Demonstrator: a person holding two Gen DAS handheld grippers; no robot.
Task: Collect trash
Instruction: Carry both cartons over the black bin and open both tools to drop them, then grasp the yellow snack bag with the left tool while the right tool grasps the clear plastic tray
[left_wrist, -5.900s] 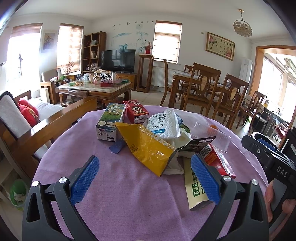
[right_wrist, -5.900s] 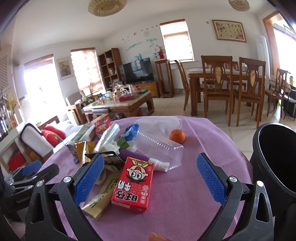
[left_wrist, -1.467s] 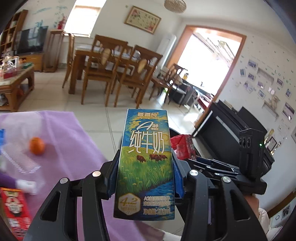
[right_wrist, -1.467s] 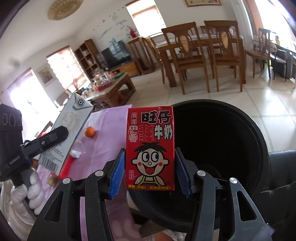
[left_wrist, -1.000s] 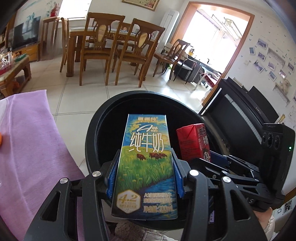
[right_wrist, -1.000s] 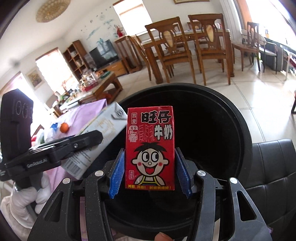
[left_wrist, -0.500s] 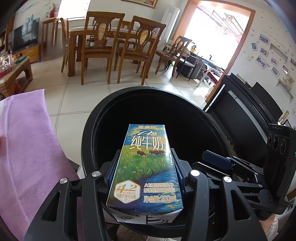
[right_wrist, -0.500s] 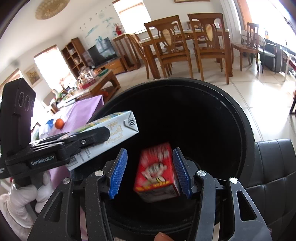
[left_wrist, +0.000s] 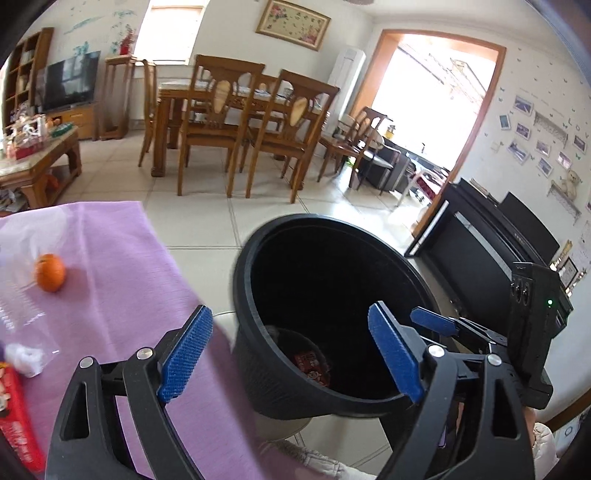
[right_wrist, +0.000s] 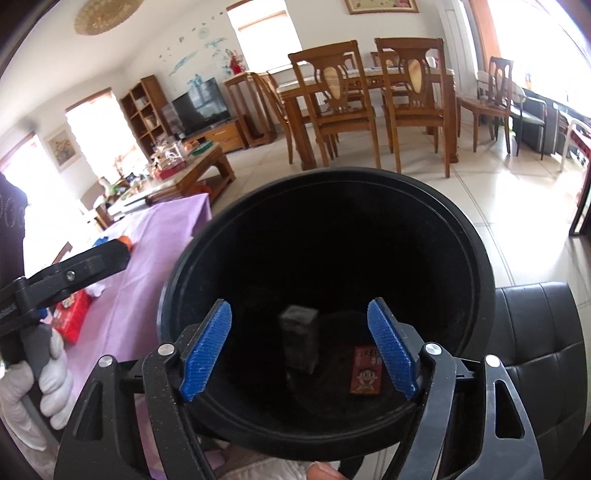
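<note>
Cartons, one red (right_wrist: 366, 373), one shadowed grey (right_wrist: 299, 339), lie inside black bin (right_wrist: 476, 258).

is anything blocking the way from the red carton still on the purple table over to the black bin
Nothing visible does. The red carton lies near the edge of the purple tablecloth, and the black bin stands right beside that edge with its mouth uncovered. Both the left gripper and the right gripper are open and empty.
</note>
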